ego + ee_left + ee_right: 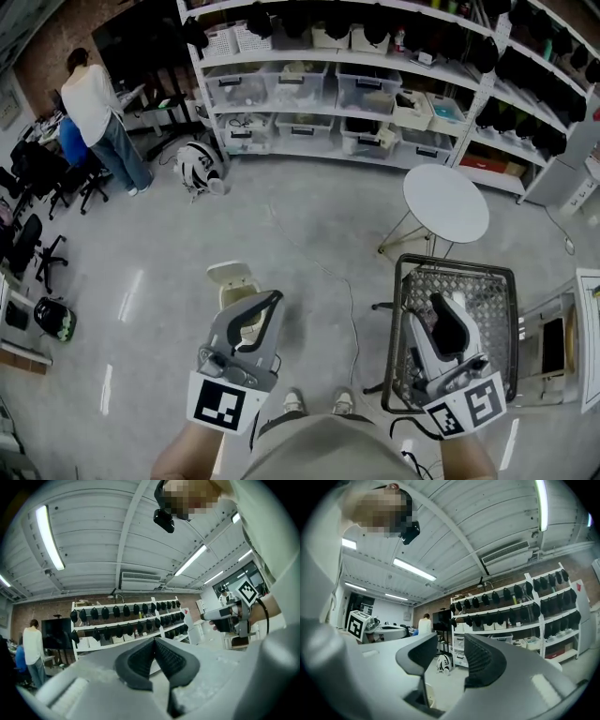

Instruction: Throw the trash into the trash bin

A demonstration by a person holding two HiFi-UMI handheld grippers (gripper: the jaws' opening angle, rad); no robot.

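My left gripper [269, 300] is held level over the floor, and in the left gripper view its jaws [154, 642] meet at the tips with nothing between them. Just beyond and partly under it stands a small cream trash bin [229, 278] with its lid up. My right gripper [441, 305] hovers over a black wire basket cart [405, 281]. In the right gripper view its jaws [450, 644] stand apart with only floor showing in the gap. I see no trash in either gripper.
A round white table [446, 202] stands behind the cart. Long shelves [319, 84] with bins and dark helmets line the far wall. A person [94, 108] stands at the far left near office chairs [37, 178]. A white robot-like object [200, 169] lies on the floor.
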